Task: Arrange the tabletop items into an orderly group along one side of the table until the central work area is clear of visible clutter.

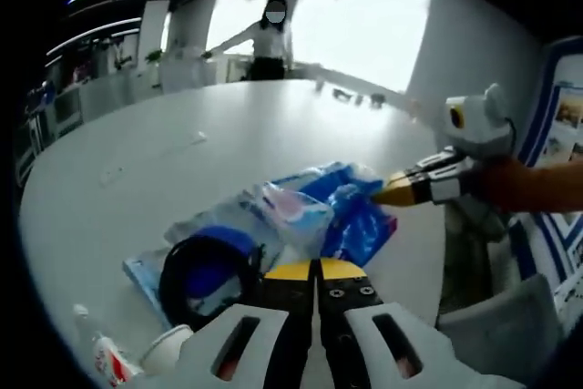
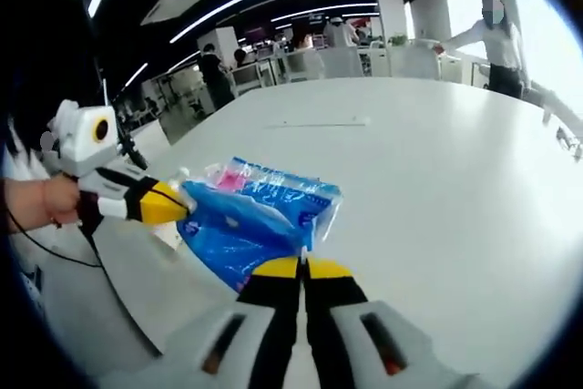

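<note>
Left gripper view: the left gripper [image 1: 316, 268] is seen with its yellow-tipped jaws pressed together, pinching the near edge of the blue plastic packet [image 1: 301, 220], beside a black ring [image 1: 208, 278]. The packet lies on the white table [image 1: 228, 134], near its edge. In the right gripper view, the right gripper [image 2: 301, 267] is likewise closed on the packet's corner. A small bottle [image 1: 107, 357] is seen at the table's rim.
</note>
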Available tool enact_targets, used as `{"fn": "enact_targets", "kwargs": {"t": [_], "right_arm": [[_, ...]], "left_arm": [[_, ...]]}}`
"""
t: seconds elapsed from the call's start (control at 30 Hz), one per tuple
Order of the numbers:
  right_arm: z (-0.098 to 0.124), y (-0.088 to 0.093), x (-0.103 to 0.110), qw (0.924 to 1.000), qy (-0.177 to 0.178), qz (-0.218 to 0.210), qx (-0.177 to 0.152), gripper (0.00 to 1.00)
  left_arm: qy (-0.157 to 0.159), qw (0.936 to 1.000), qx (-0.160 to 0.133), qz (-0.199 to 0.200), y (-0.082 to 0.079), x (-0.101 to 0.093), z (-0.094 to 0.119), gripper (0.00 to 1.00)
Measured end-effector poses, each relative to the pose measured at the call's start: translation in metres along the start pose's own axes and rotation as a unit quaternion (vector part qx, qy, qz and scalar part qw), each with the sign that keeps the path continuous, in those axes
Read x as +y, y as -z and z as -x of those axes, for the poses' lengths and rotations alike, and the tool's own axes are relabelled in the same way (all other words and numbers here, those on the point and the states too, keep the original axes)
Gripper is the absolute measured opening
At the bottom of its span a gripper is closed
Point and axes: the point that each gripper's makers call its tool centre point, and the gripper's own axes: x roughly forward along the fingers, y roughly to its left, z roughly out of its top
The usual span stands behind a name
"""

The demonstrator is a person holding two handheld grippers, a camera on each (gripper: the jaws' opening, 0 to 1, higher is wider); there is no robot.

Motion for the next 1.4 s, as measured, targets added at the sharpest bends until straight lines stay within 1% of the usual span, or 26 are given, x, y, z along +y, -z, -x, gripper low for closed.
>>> {"fn": "enact_targets", "kwargs": {"t": [0.2,0.4,0.5,0.7,0.87,1.1,1.3,1.4], "right_arm": [[0.001,-0.009,-0.015,0.9999,0.008,0.007,-0.003,0.0],[0.002,-0.014,-0.031,0.9998,0.015,0.01,-0.004,0.0],[0.003,-0.016,-0.037,0.9998,0.017,0.009,-0.006,0.0],[0.004,-0.02,-0.056,0.9996,0.027,0.009,-0.007,0.0],[0.003,-0.021,-0.069,0.9995,0.03,0.01,-0.005,0.0],[-0.003,-0.019,-0.082,0.9995,0.028,0.014,0.003,0.0],[-0.012,-0.016,-0.095,0.9996,0.022,0.016,0.011,0.0],[-0.02,-0.014,-0.102,0.9996,0.017,0.017,0.016,0.0]], "left_arm": [[0.002,1.0,-0.001,-0.004,-0.011,-0.002,-0.013,0.0],[0.005,1.0,-0.001,-0.006,-0.021,-0.004,-0.023,0.0],[0.004,1.0,0.0,-0.008,-0.025,-0.005,-0.031,0.0],[0.002,1.0,0.0,-0.008,-0.035,-0.009,-0.047,0.0],[-0.004,1.0,0.005,-0.003,-0.038,-0.01,-0.06,0.0],[-0.019,0.9997,0.015,0.009,-0.034,-0.009,-0.076,0.0],[-0.037,0.9988,0.024,0.021,-0.031,-0.006,-0.09,0.0],[-0.051,0.9977,0.029,0.032,-0.028,-0.002,-0.097,0.0]]}}
